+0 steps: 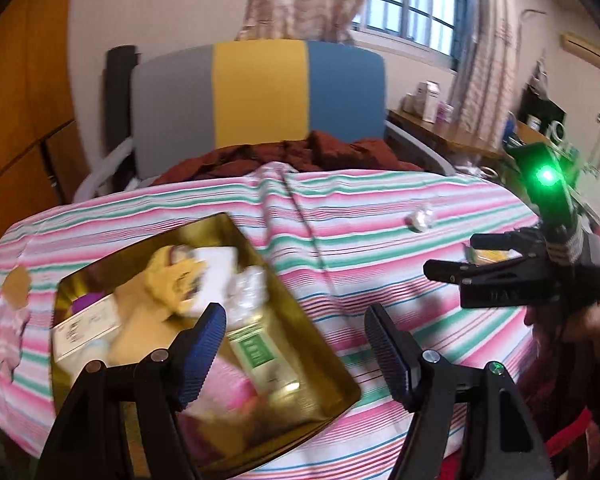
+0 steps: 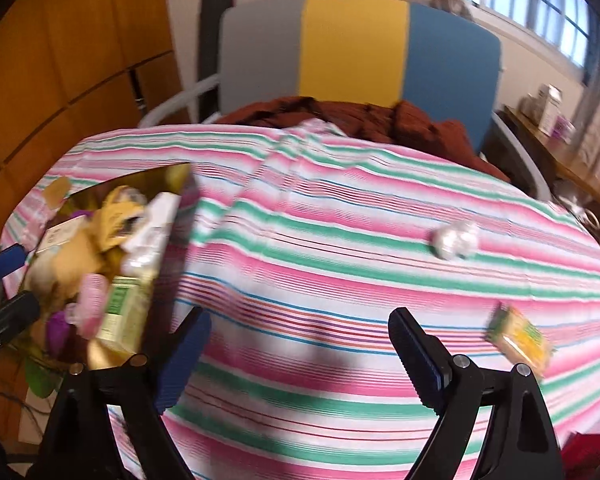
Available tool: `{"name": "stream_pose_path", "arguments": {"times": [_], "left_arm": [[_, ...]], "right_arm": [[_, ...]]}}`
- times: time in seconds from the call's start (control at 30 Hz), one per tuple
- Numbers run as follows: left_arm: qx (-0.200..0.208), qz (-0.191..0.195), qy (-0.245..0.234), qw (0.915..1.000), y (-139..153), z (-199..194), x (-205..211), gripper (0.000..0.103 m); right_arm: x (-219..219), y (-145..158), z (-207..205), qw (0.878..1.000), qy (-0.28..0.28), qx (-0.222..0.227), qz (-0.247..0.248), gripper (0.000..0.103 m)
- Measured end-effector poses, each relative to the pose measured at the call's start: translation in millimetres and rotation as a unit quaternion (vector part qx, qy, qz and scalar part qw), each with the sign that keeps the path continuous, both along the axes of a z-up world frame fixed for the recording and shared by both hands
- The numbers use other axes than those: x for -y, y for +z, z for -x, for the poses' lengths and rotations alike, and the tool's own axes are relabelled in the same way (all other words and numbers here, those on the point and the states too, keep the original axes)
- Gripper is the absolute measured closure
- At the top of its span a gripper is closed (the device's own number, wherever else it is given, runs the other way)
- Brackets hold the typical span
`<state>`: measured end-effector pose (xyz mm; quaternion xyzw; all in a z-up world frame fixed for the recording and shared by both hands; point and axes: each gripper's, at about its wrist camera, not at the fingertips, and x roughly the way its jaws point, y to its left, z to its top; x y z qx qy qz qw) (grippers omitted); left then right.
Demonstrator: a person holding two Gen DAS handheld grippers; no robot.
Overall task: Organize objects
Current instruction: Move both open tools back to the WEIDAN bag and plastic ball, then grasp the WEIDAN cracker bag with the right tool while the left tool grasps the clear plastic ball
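Observation:
A gold tin box (image 1: pixel 204 230) sits on the left of the striped tablecloth (image 1: pixel 340 240), filled with several items, among them a green-labelled bottle (image 1: pixel 260 356) and yellow and white packets. My left gripper (image 1: pixel 296 344) hangs open over the box's right corner, nothing between its fingers. My right gripper (image 2: pixel 300 340) is open above bare cloth, right of the box (image 2: pixel 168 178). It also shows at the right edge of the left wrist view, right gripper (image 1: pixel 452 254). A crumpled white ball (image 2: pixel 456 240) and a yellow-green packet (image 2: pixel 518 338) lie on the cloth to its right.
A chair (image 1: pixel 260 96) with a grey, yellow and blue back stands behind the table, dark red fabric (image 1: pixel 300 156) piled on its seat. A wooden wardrobe is at the left, a cluttered desk (image 1: pixel 440 128) under the window at the right. A hand holds the right gripper's handle.

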<state>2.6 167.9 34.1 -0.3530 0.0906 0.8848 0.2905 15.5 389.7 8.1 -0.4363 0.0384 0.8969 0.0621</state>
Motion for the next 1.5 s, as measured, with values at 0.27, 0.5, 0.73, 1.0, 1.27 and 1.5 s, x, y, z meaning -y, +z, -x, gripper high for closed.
{"name": "stream_pose_path", "arguments": {"times": [0.27,0.5,0.73,1.0,1.27,1.5], "left_arm": [[0.01,0.013,-0.056,0.9983,-8.0,-3.4,-49.1,0.03],[0.021,0.025,-0.085,0.9959,-18.1,-3.0,-78.0,0.03],[0.044,0.028,-0.108,0.9928,-31.1,-0.5,-95.1,0.03],[0.063,0.034,-0.119,0.9903,-43.0,0.2,-105.8,0.03],[0.076,0.04,-0.131,0.9877,-47.7,2.5,-120.5,0.028],[0.076,0.044,-0.143,0.9858,-49.7,4.9,-143.1,0.022]], "right_arm": [[-88.9,-8.9,-13.3,0.995,-0.08,0.043,0.046,0.003],[-150.2,-9.1,-24.0,0.981,-0.141,0.055,0.122,0.001],[-191.5,-8.8,-27.3,0.97,-0.159,0.064,0.17,0.0],[-225.3,-20.8,-16.4,0.975,-0.149,0.125,0.104,0.0],[-231.6,-64.7,-1.2,0.968,-0.117,0.217,0.043,0.0],[-232.1,-88.3,8.1,0.961,-0.102,0.257,-0.007,0.0]]}}
